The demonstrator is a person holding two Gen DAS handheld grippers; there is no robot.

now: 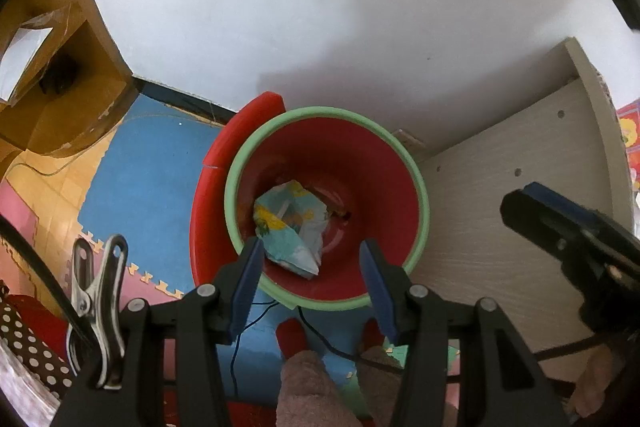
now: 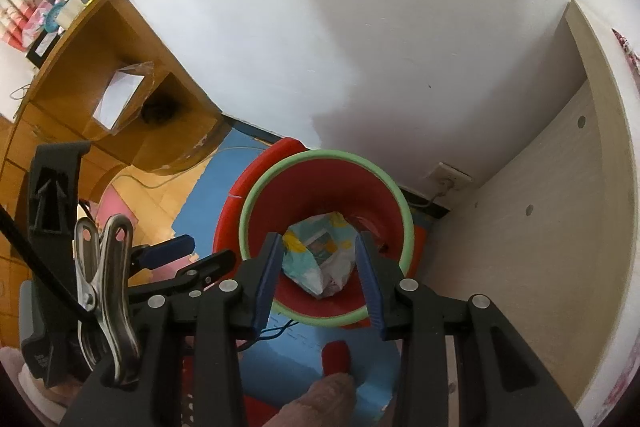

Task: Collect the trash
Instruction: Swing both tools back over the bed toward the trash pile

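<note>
A red bin with a green rim (image 1: 240, 163) stands on the floor against the white wall; it also shows in the right wrist view (image 2: 404, 211). A crumpled, colourfully printed wrapper (image 1: 292, 223) lies inside it, also seen in the right wrist view (image 2: 320, 255). My left gripper (image 1: 312, 259) is open and empty above the bin's near rim. My right gripper (image 2: 316, 259) is open and empty above the bin, with the wrapper seen between its fingers but below them. The right gripper's fingers (image 1: 560, 223) show at the right of the left wrist view.
A pale wooden cabinet side (image 2: 540, 227) stands right of the bin. A brown wooden desk (image 2: 100, 87) stands at the left. Blue and pink foam mats (image 1: 152, 179) cover the floor. A wall socket (image 2: 448, 179) sits behind the bin. The person's red-socked feet (image 1: 294, 335) are below.
</note>
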